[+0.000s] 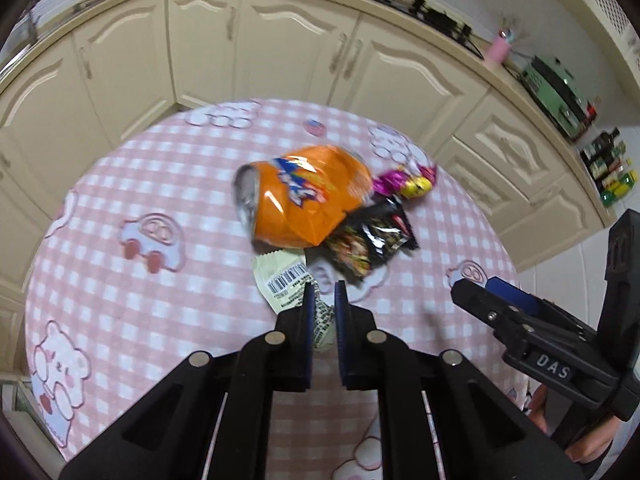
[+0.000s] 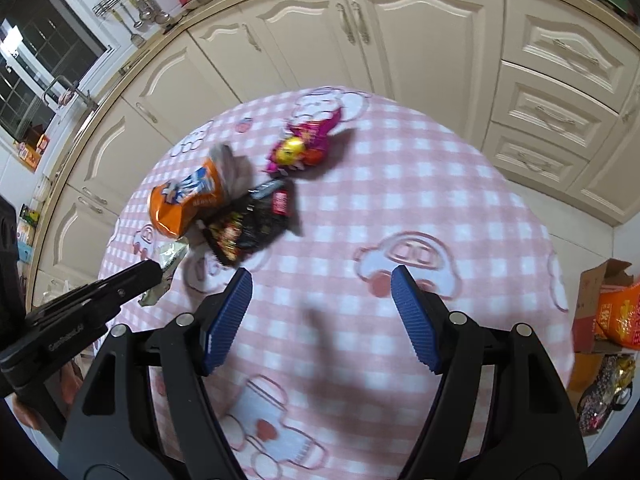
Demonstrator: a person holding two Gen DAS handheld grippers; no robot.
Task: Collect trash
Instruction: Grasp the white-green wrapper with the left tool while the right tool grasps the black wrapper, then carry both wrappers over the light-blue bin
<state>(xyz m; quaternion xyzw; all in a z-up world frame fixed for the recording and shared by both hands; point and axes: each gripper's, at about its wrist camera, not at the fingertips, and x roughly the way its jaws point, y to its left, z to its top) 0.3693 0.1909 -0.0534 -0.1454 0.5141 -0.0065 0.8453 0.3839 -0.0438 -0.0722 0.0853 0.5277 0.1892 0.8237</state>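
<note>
Bright indoor light, heavy fisheye bending at dark rims, motion blur on the orange wrapper (image 1: 304, 196), soft shadows on the tablecloth (image 2: 460, 184).

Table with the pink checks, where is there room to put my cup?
Bare pink checked tablecloth lies right of the black snack packet, ahead of the open right gripper. It is crowded around the crushed orange can, purple wrapper and pale barcode wrapper.

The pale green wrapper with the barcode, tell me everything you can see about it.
The pale green wrapper is a thin, crinkly packet, pale yellow-green with a white barcode label and small print. It looks empty and creased, its lower end shiny. The left gripper is shut on that end, so it hangs just over the pink checked tablecloth. Its top edge sits right by the crushed orange can; contact is unclear.
</note>
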